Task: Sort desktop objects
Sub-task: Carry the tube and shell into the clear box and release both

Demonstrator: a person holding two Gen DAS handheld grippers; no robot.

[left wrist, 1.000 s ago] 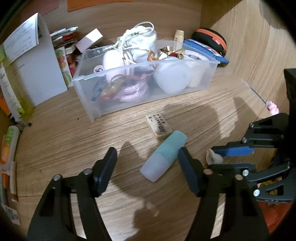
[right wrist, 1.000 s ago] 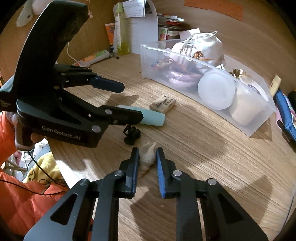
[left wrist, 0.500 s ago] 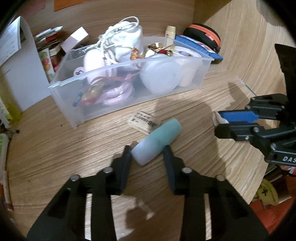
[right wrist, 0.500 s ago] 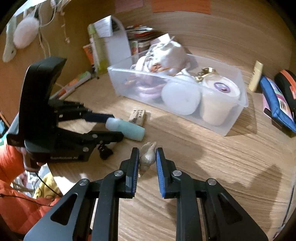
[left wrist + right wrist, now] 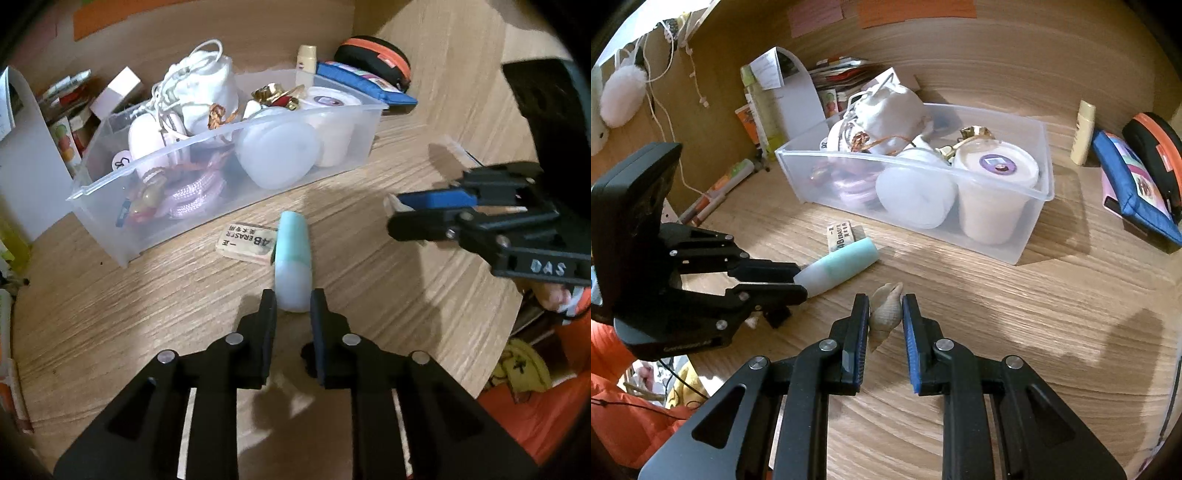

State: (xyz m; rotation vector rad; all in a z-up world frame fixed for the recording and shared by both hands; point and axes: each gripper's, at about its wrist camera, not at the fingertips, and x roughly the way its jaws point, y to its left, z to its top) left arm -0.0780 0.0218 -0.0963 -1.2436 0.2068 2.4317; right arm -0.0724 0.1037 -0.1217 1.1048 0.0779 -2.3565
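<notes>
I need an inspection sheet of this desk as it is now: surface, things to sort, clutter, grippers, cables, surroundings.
Surface: wooden desk, bare in front.
Job's things: mint tube, eraser, shell; clear bin holds a cup, a pouch and cords.
Clutter: blue pouch, small bottle, papers at back.
Grippers: left gripper shut on the mint tube; right gripper shut on the shell.
Cables: white cord on the wall.
Surroundings: wooden walls, orange sleeve.

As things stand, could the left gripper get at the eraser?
Probably not: the left gripper is shut on the mint tube, whose far end lies against the eraser, and its jaws are full.
</notes>
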